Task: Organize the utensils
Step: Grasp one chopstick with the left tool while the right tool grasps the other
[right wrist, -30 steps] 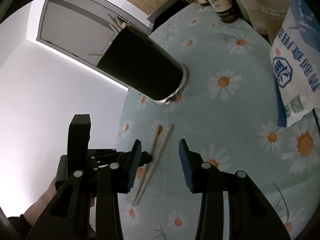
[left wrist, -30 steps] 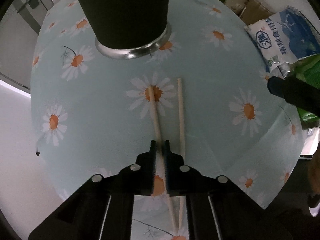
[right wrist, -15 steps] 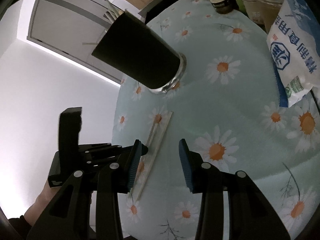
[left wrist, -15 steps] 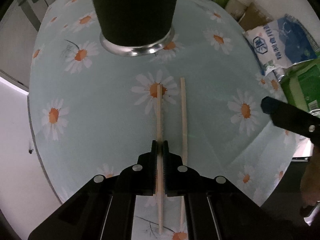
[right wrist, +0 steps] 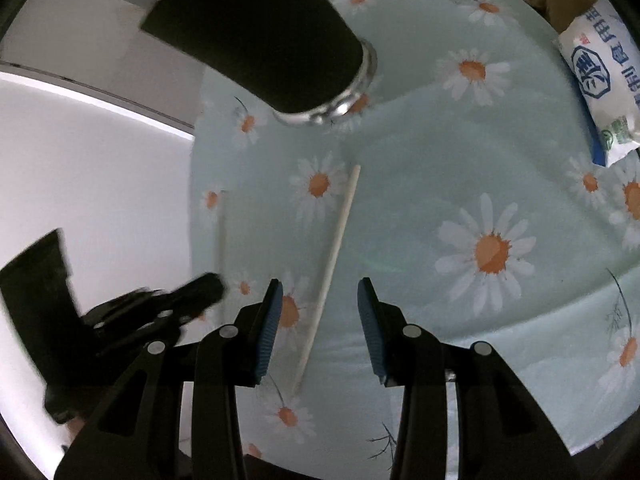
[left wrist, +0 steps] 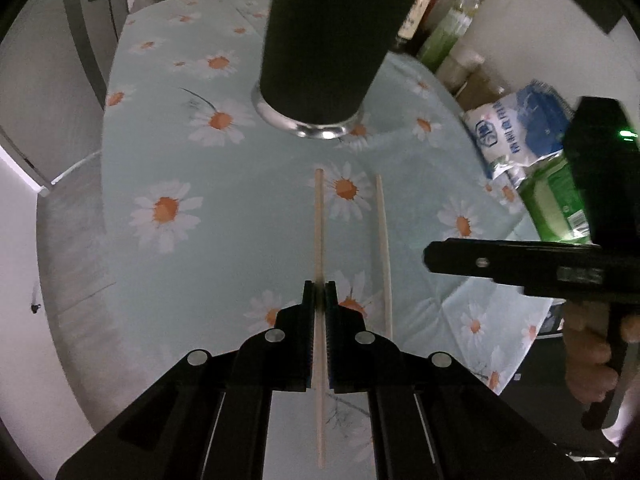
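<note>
Two slim pale wooden chopsticks

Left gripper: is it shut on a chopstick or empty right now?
Shut on a chopstick: the left gripper pinches one chopstick between its pads; the second chopstick lies on the tablecloth.

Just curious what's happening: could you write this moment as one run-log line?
left hand-held gripper: shut on chopstick | right hand-held gripper: open above second chopstick | black holder: upright
</note>
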Demonstrator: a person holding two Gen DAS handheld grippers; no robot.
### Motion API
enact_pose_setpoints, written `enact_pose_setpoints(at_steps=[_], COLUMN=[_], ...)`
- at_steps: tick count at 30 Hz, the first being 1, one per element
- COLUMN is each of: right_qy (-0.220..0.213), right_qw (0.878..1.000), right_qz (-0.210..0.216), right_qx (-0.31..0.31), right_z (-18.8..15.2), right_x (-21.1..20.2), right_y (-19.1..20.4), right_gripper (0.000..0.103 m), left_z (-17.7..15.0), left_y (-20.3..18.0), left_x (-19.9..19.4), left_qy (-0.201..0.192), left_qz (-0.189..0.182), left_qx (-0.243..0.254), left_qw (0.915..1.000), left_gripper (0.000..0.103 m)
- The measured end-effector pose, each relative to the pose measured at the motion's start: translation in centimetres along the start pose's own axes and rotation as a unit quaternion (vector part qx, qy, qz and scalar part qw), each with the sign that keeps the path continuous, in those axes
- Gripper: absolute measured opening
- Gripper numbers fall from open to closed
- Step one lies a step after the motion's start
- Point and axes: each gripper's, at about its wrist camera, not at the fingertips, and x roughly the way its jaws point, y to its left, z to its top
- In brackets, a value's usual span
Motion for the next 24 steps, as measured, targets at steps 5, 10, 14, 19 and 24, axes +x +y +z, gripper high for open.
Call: enact_pose_setpoints(at_steps=[5, 10, 14, 19, 24], right_qy=[0.039, 0.050, 0.054, 0.056, 0.061], right_qw=[0.999, 0.995, 0.988, 0.979, 0.974], right_qz=[-0.032, -0.089, -0.143, -0.194, -0.214], right_qx=[0.017, 0.017, 0.025, 0.035, 0.050], right_z=[0.7, 1.9, 2.6, 3.3, 3.6], right_x=[1.9, 3.4, 4.5, 5.7, 7.1], right_y=[1.1, 3.1, 4.5, 5.3, 5.8], right_gripper=[0.040, 0.034, 0.026, 0.022, 0.020], left_z=[-1.4, -2.2, -2.7, -3.1, -3.3], left_y=[1.2, 2.5, 3.6, 4.9, 5.9], left_x=[-1.7, -2.7, -3.3, -3.5, -3.7], left_qy=[-0.021, -0.039, -0.050, -0.054, -0.062], left_qz=[-0.025, -0.043, -0.054, -0.073, -0.088], left_qx=[-0.008, -0.014, -0.017, -0.027, -0.029], left_qw=[0.9994, 0.9982, 0.9971, 0.9955, 0.9938], left_gripper=[0.004, 0.004, 0.004, 0.004, 0.004])
